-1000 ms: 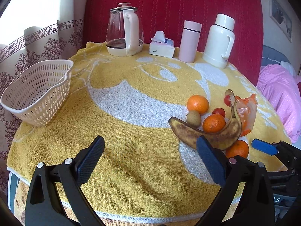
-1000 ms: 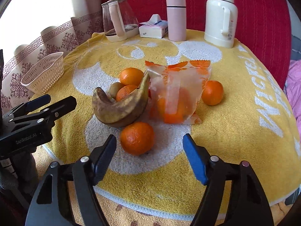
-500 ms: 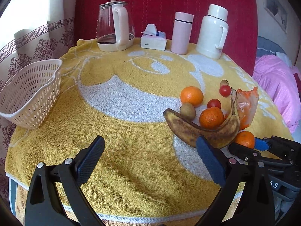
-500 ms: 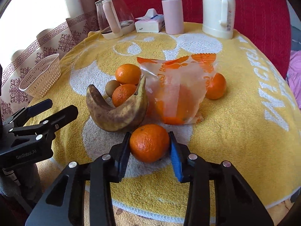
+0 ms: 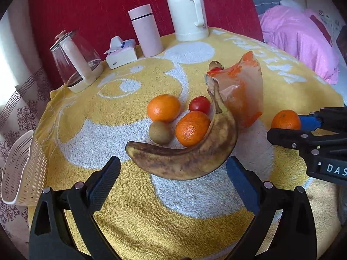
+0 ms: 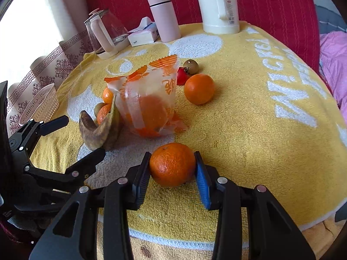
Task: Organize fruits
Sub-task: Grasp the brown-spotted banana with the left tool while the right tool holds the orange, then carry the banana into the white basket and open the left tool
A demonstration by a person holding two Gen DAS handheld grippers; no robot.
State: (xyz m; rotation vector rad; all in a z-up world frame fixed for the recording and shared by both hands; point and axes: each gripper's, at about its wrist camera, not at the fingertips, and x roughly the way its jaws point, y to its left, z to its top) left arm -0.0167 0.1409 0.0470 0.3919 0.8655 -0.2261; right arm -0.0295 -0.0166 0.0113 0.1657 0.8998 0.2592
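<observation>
My right gripper (image 6: 172, 168) is shut on a mandarin orange (image 6: 171, 162) near the front edge of the yellow towel (image 6: 249, 130); whether the fruit is off the towel I cannot tell. The same orange (image 5: 285, 119) shows at the right of the left wrist view. My left gripper (image 5: 173, 170) stands open just in front of a brown-spotted banana (image 5: 186, 160). Behind the banana lie two oranges (image 5: 163, 108) (image 5: 192, 128), a kiwi (image 5: 160, 132) and a red tomato (image 5: 199, 104). An orange-printed plastic bag (image 6: 147, 104) holds another orange. One loose orange (image 6: 199, 88) sits behind the bag.
A white plastic basket (image 5: 21, 173) stands at the table's left edge. Along the back are a glass kettle (image 5: 76, 65), a tissue pack (image 5: 121, 53), a pink flask (image 5: 146, 31) and a white thermos (image 5: 187, 10). Pink bedding (image 5: 299, 39) lies beyond the right edge.
The right gripper shut on the front orange and now holds it further right of the banana. The left gripper has moved forward and right, up close to the banana.
</observation>
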